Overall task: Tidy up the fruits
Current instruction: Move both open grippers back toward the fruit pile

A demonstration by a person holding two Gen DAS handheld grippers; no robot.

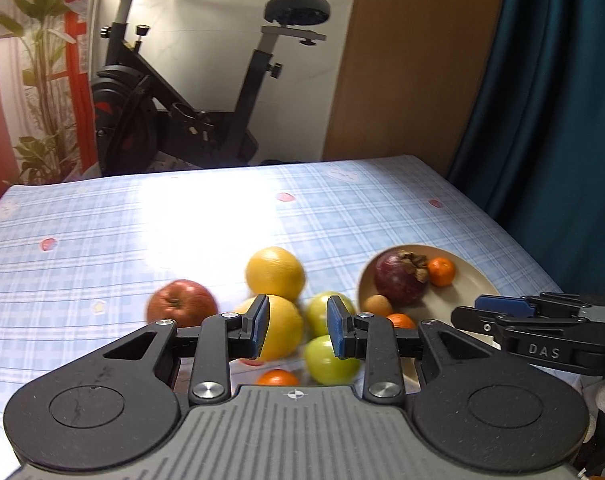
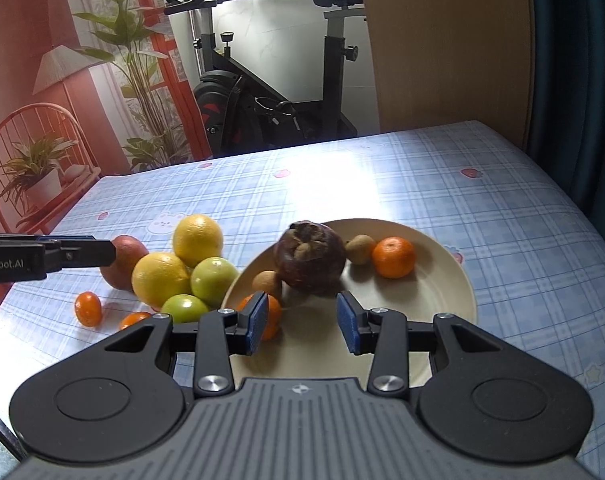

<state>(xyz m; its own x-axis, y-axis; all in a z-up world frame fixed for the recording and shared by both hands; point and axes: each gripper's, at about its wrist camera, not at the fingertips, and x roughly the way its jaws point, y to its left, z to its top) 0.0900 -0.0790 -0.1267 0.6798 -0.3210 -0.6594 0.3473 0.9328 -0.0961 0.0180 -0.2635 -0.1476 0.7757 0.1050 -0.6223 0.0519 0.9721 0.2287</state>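
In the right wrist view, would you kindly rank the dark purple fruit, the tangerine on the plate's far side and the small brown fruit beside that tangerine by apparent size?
1. Dark purple fruit, clearly largest.
2. Tangerine.
3. Small brown fruit, smallest.
All three lie at similar depth on the plate.

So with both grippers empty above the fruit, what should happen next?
Probably lower the left gripper onto a green apple and carry it to the plate. Both grippers hold nothing, and the apples, yellow citrus and red apple sit on the tablecloth beside it.
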